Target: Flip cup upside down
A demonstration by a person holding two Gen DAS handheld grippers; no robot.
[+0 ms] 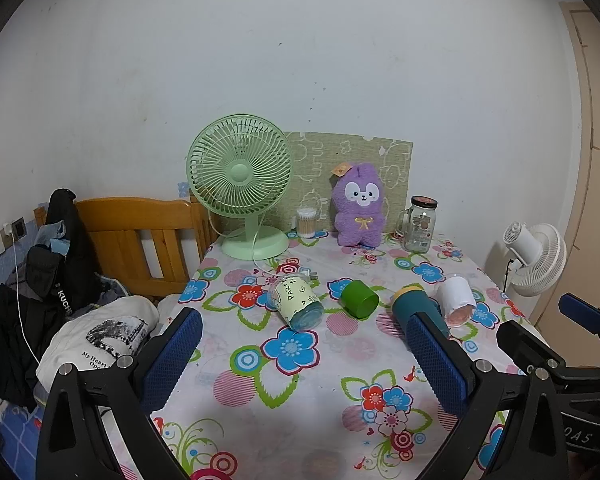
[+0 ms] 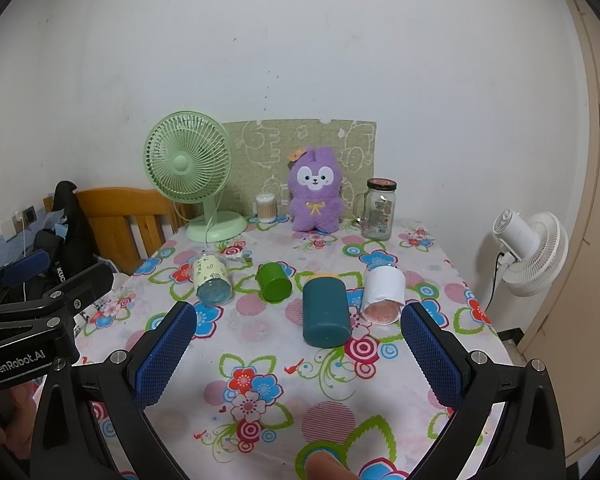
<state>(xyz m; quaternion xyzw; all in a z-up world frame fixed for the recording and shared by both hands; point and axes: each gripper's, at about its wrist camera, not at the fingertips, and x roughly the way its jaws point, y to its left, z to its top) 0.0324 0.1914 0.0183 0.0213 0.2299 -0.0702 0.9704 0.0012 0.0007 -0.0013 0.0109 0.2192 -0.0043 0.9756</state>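
Note:
Several cups lie on their sides in a row on the flowered tablecloth: a clear cup with a pale label, a green cup, a dark teal cup and a white-wrapped cup. My left gripper is open and empty, hovering short of the cups. My right gripper is open and empty, just in front of the teal cup. Each gripper shows at the edge of the other's view.
At the back of the table stand a green desk fan, a cotton-swab jar, a purple plush toy and a glass jar mug. A wooden bed frame with clothes is left; a white fan is right.

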